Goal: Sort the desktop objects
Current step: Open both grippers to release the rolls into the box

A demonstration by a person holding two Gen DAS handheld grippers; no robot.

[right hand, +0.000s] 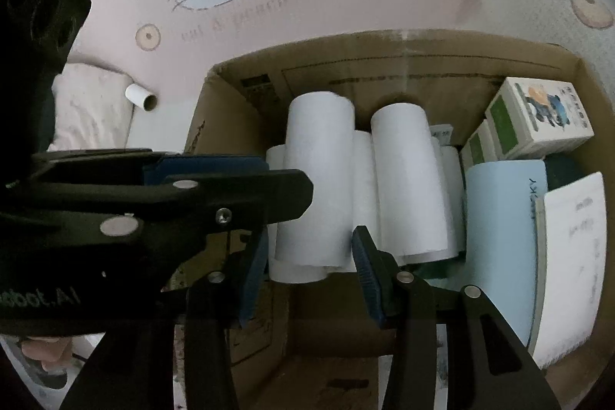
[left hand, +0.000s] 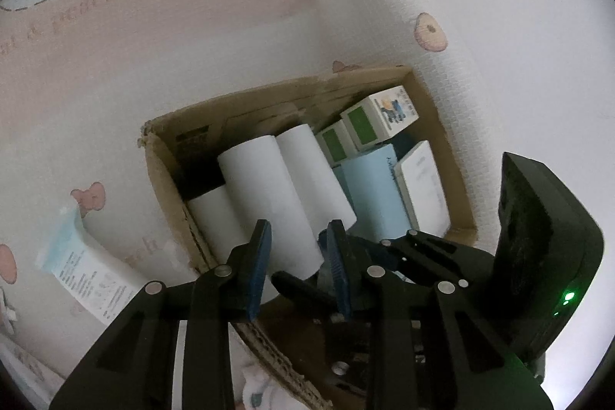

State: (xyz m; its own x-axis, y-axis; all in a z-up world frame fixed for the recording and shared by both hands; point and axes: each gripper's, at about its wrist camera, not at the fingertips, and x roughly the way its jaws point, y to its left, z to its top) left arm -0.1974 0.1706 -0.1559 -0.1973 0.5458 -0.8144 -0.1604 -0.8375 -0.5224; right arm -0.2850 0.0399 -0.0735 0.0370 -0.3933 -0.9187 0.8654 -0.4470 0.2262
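White paper rolls (right hand: pixel 319 179) lying in the cardboard box (right hand: pixel 384 56) look light, crushable, best pinched mid-barrel; left gripper (left hand: pixel 298 256) straddles one, right gripper (right hand: pixel 311 252) another, jaws spread, contact unclear.

Both fisheye views are dim and bowed at the edges. White glare washes out the left view around 3 o'clock. The box (right hand: pixel 384 64) interior lies shadowed; foreground tongs (left hand: pixel 298 256) are dark, slightly soft.
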